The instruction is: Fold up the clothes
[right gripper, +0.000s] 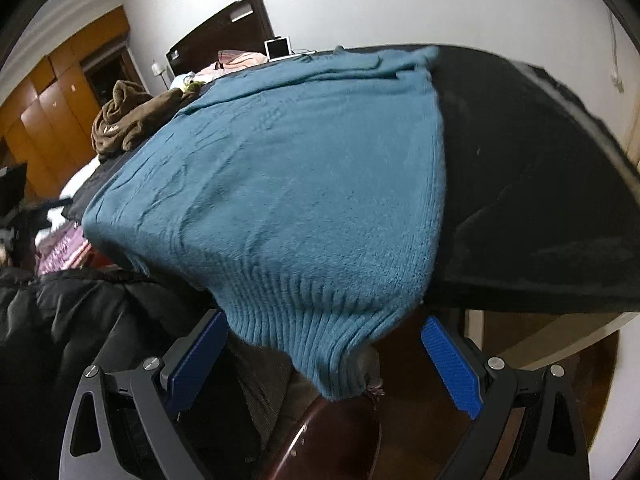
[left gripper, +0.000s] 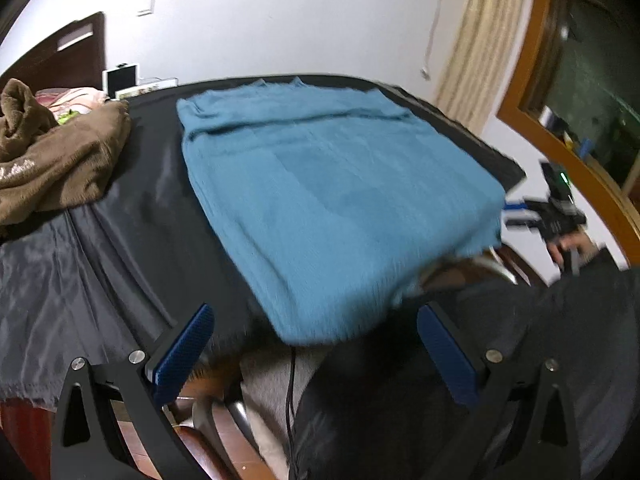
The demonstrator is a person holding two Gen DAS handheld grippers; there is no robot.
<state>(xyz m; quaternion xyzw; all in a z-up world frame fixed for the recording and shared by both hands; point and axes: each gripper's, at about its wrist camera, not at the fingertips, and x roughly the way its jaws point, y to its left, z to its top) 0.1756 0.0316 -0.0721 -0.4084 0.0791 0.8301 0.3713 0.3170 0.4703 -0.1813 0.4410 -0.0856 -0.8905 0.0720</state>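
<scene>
Both tongs, left tongs (left gripper: 316, 350) and right tongs (right gripper: 326, 360), stand apart and empty at the teal sweater (right gripper: 288, 184) hem overhanging the surface (right gripper: 540, 184), positioned to grip it.

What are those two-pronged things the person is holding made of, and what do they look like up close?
Each of the tongs, left and right, has a black frame with triangular cut-outs and round silver bolts. The fingers carry flat blue pads with a fine ribbed texture. In the left view the right tongs show a small green light, and the person wears a dark sleeve.
</scene>
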